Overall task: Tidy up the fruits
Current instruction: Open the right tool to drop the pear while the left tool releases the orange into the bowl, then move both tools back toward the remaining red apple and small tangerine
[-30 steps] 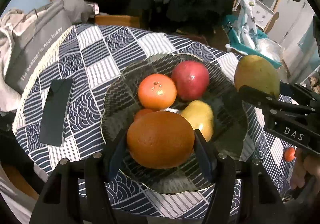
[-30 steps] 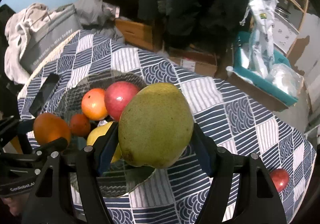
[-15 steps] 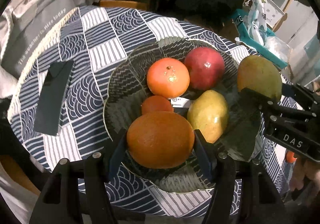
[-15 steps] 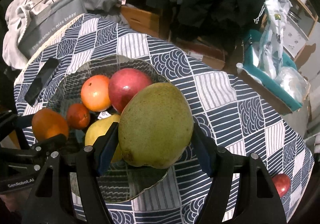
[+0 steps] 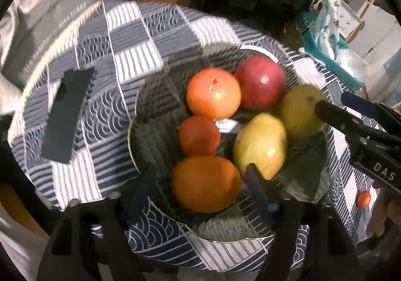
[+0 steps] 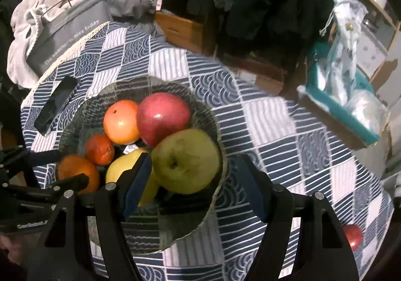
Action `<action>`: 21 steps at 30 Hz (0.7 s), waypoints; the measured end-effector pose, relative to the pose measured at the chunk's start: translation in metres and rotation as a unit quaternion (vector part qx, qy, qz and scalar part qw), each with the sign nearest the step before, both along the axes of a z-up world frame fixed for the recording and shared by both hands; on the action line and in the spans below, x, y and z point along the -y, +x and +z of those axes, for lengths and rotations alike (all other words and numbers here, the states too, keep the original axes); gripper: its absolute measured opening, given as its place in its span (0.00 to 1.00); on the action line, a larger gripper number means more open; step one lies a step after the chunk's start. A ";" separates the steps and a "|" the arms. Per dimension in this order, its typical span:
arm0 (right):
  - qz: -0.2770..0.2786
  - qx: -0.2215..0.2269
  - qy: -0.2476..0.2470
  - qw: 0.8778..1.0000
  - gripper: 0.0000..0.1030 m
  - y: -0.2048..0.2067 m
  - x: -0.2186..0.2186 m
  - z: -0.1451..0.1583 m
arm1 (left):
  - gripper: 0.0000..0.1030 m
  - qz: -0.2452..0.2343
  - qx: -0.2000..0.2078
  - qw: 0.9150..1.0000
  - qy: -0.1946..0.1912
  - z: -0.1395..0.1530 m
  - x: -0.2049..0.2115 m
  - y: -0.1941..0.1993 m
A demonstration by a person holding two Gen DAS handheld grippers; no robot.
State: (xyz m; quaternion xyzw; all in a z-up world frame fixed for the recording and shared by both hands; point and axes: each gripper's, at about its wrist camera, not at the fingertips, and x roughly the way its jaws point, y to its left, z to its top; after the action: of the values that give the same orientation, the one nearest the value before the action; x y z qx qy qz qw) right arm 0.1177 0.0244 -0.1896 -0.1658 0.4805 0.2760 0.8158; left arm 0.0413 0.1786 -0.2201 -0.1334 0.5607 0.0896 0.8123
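A glass bowl [image 5: 155, 148] on the patterned tablecloth holds several fruits. In the left wrist view my left gripper [image 5: 198, 185] stands open around a large orange [image 5: 205, 184] that lies in the bowl's near side. In the right wrist view my right gripper [image 6: 198, 185] is open; the green mango [image 6: 186, 160] lies in the bowl between its spread fingers, against the red apple [image 6: 163, 118]. An orange [image 6: 121, 121], a small tangerine [image 6: 99, 149] and a yellow mango [image 5: 260, 145] also lie in the bowl.
A black phone [image 5: 66, 115] lies on the cloth left of the bowl. A grey bag [image 6: 65, 30] and clothes sit at the table's far left. A red fruit [image 6: 353, 235] lies on the cloth at the right. A teal box with bags [image 6: 345, 95] stands beyond the table.
Both grippers opened and let go: the large orange and the green mango dropped from held above the bowl into it. Both views are blurred by motion.
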 end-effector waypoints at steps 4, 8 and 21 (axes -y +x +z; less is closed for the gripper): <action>-0.015 0.002 0.017 1.000 0.69 0.003 0.008 0.011 | 0.80 -0.013 0.022 0.999 0.026 0.016 0.008 0.000; -0.025 0.014 0.020 0.999 0.69 0.001 0.015 0.025 | 0.80 -0.019 0.032 0.999 0.025 0.025 0.014 -0.001; -0.063 0.069 0.031 0.995 0.74 -0.022 0.056 0.077 | 0.80 -0.044 0.077 0.996 0.024 0.063 0.037 -0.005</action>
State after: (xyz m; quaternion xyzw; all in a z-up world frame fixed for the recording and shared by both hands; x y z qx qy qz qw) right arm 0.0960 -0.0313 -0.1126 -0.1286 0.4242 0.2267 0.8672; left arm 0.0363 0.1415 -0.1573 -0.0954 0.4997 0.0567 0.8591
